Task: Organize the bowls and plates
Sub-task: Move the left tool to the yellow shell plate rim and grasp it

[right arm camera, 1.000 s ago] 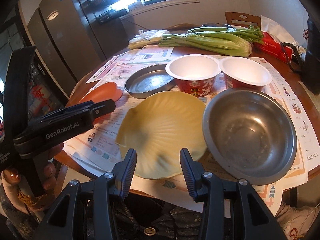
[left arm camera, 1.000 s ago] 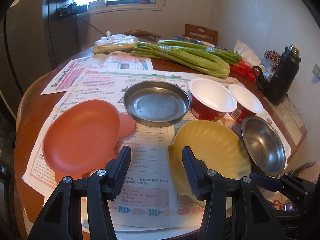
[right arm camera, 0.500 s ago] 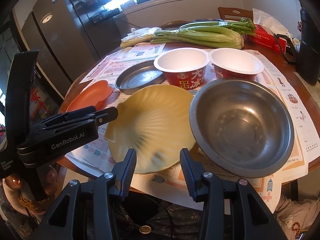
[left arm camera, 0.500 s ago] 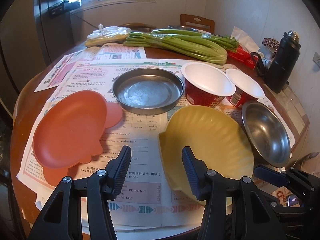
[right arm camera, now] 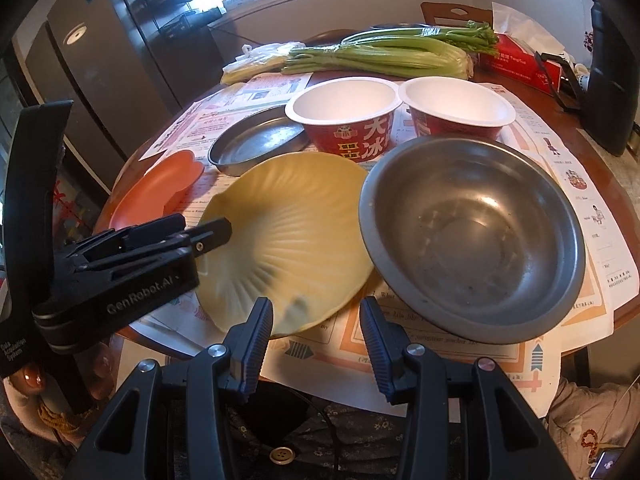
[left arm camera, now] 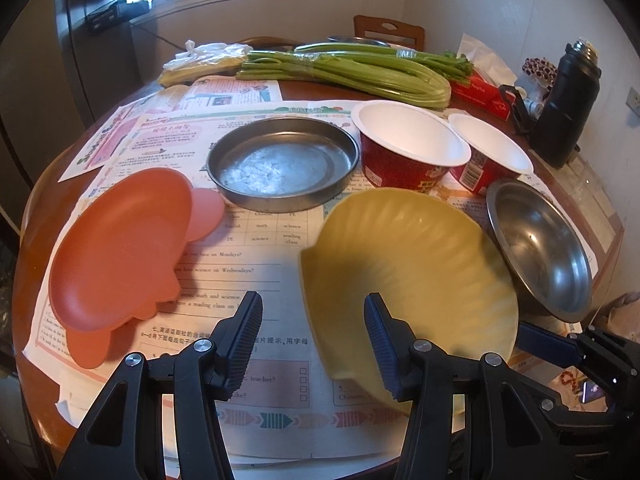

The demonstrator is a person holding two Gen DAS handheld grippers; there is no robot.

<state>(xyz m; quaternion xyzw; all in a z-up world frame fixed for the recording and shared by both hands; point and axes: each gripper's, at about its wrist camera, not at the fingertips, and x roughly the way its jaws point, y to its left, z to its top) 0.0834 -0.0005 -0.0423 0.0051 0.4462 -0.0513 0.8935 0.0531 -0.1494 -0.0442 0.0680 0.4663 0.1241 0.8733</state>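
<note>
Left wrist view: left gripper (left arm camera: pixel 312 328) hangs low over the near table edge, jaws spread with nothing between them, right finger overlapping the near-left rim of the yellow shell plate (left arm camera: pixel 416 276). Can't tell if it touches; my read is it's lining up for an edge grab there. Right gripper (right arm camera: pixel 316 332) also has a gap between its fingers and is empty, parked just off the plate's near rim, likely waiting its turn. Everything sits loose and unstacked on the newspaper sheets (left arm camera: pixel 240 264) covering the round table (left arm camera: pixel 28 240), so sorting hasn't really begun. Count: two shaped plastic plates, the yellow one near centre and the orange plate (left arm camera: pixel 120 248) at left; one flat metal pan (left arm camera: pixel 282 162) behind them; one steel bowl (right arm camera: pixel 472 236) at right, its rim just beside or slightly over the yellow plate's edge; two red paper bowls (right arm camera: pixel 346 116) side by side at the back, rims about touching. Non-task clutter at the far side: celery bunch (left arm camera: pixel 344 72), black flask (left arm camera: pixel 568 104), red tissue box (right arm camera: pixel 520 64).
</note>
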